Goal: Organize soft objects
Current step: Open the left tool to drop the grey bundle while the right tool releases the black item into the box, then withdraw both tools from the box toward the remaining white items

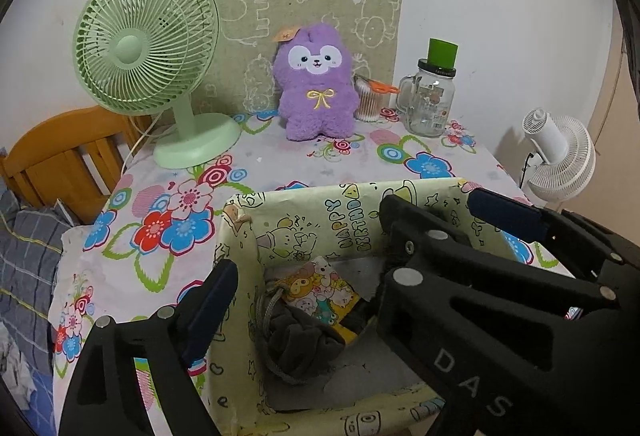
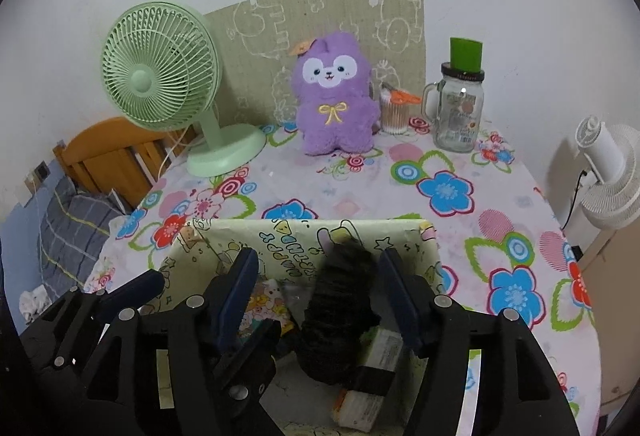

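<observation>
A yellow cartoon-print box [image 1: 320, 212] stands at the table's near edge; it also shows in the right wrist view [image 2: 304, 232]. Inside lie a grey drawstring pouch [image 1: 296, 340] and a cartoon-print packet [image 1: 320, 296]. My left gripper [image 1: 352, 268] is open over the box, its fingers straddling the left wall. My right gripper [image 2: 318, 288] is open over the box. A dark fuzzy soft object [image 2: 340, 312] sits between its fingers, blurred, with clear gaps to both pads. A purple plush bunny [image 1: 316, 80] sits upright at the table's back, also in the right wrist view [image 2: 336, 92].
A green desk fan [image 1: 148, 48] stands back left. A cotton-swab holder with orange scissors [image 1: 370, 98] and a glass jar mug with a green cup on top [image 1: 430, 100] stand back right. A white fan [image 1: 560, 156] is beyond the right edge. A wooden bed frame [image 1: 68, 152] is at left.
</observation>
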Available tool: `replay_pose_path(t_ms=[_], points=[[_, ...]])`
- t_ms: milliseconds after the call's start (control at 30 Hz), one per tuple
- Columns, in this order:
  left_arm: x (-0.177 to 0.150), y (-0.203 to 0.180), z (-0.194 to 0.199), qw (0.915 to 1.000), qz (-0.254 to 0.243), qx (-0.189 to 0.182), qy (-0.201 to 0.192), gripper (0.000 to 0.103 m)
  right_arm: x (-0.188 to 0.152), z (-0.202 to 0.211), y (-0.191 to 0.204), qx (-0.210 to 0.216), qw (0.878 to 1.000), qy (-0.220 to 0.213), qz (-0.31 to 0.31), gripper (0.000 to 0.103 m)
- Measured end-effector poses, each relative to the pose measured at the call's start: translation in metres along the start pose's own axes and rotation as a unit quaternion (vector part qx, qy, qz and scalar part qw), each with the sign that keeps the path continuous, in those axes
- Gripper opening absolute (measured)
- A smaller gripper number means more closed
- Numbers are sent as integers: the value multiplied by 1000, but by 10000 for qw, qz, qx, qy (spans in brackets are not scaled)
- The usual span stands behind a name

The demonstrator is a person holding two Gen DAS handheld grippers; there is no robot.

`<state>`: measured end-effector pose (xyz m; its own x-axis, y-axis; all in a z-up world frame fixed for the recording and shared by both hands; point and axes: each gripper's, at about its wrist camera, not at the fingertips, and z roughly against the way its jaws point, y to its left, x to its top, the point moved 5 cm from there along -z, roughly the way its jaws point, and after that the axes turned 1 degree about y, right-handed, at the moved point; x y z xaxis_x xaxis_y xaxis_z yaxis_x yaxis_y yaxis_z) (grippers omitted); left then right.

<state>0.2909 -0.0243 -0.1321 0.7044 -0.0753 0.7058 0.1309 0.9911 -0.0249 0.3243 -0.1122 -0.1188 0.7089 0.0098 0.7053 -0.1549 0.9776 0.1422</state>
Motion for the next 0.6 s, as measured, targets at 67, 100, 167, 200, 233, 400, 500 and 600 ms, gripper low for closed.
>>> replay_pose_path(t_ms=[67,100,167,200,233,400,500,600], points=[[0,-1,4,10000,14,-17,-26,91,0,5,0,-16,10000,-32,2,67],[0,-1,5,10000,21,-26,-36,91,0,8,0,-23,10000,-49,4,67],[1,-3,10,10000,22,-46,-80,91,0,14,0,-29,10000,-90,13,67],[1,-4,13,9999,11,-41,-112,91,0,17,0,-44,9999,-117,22,69],[1,-4,16,9999,7,-38,-141,91,0,20,1,-54,9999,-140,31,70],[3,-7,32,9996,37,-81,-267,91,0,39,3,-107,9995,-304,75,75],[3,-9,42,9994,53,-100,-328,91,-1,51,3,-139,9991,-387,98,76],[3,-12,53,9991,37,-95,-412,92,-1,64,4,-171,9986,-485,115,79]])
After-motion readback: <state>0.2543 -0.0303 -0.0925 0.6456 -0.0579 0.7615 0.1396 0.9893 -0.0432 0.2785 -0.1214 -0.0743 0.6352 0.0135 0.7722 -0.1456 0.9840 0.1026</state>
